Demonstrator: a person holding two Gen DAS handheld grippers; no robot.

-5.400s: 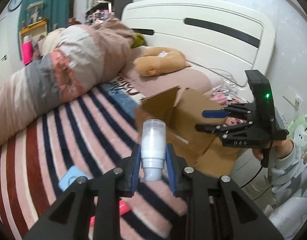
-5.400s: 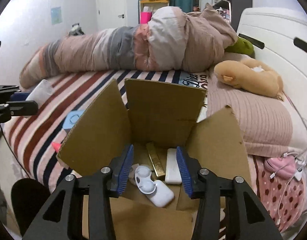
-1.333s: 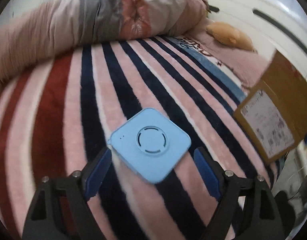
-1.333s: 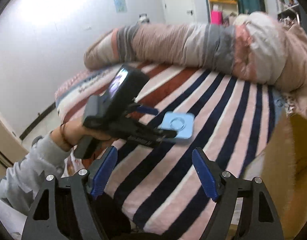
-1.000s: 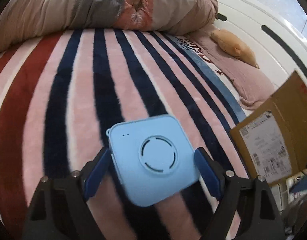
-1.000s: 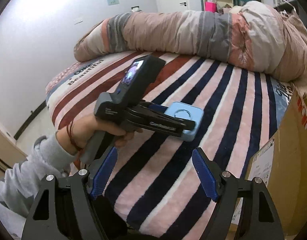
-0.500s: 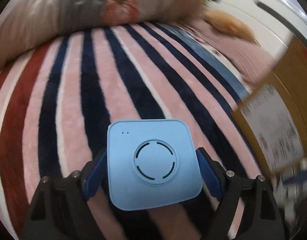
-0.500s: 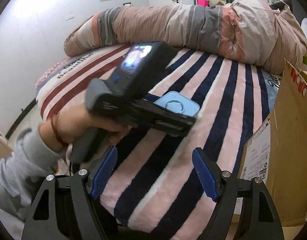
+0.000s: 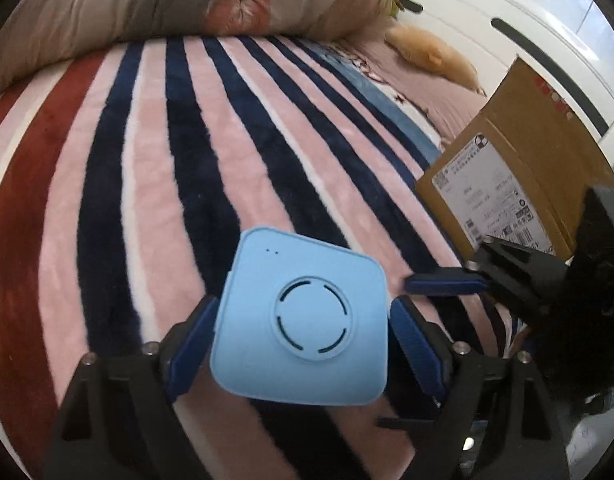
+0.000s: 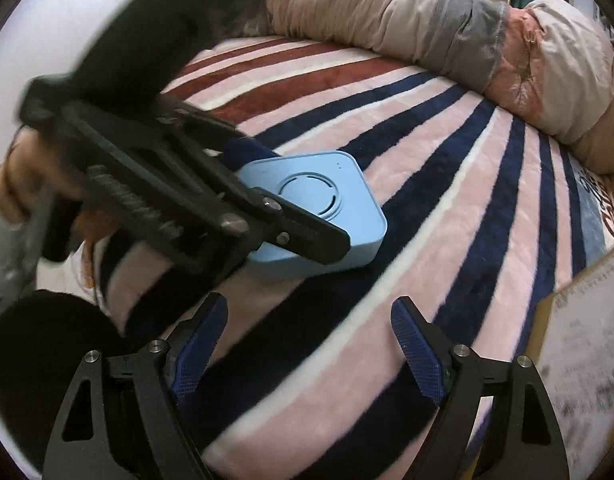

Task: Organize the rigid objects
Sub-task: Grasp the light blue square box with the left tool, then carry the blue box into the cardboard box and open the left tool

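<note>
Holding item: the blue square device (image 9: 303,320), flat, rounded corners, circular vent ring on its upper face. You have it clamped in the left gripper (image 9: 303,332), a blue pad on each side edge, and it appears lifted just clear of the striped blanket (image 9: 179,152); the right wrist view shows it tilted above the pile, though contact at its underside cannot be ruled out.

Right gripper (image 10: 307,344): jaws spread wide, nothing between them, hovering near the left one.

Destination, as you would judge it: the cardboard box (image 9: 519,160), standing at the bed's right side, well apart from the device. Its opening is not visible from here.

Risks, listed:
- Slip. Your pads bear on smooth plastic edges only, near the rear half of the body; a quick swing toward the box could let the front drop and pivot out.
- Collision. Your right gripper's finger (image 9: 447,283) sits just beside the device's right corner; moving either tool carelessly may knock the device loose.
- Flap strike. The box wall stands tall on the approach side; carrying too low would catch the device on it.
- Soft landing is no safeguard: a drop onto the blanket means a fresh pickup.
</note>
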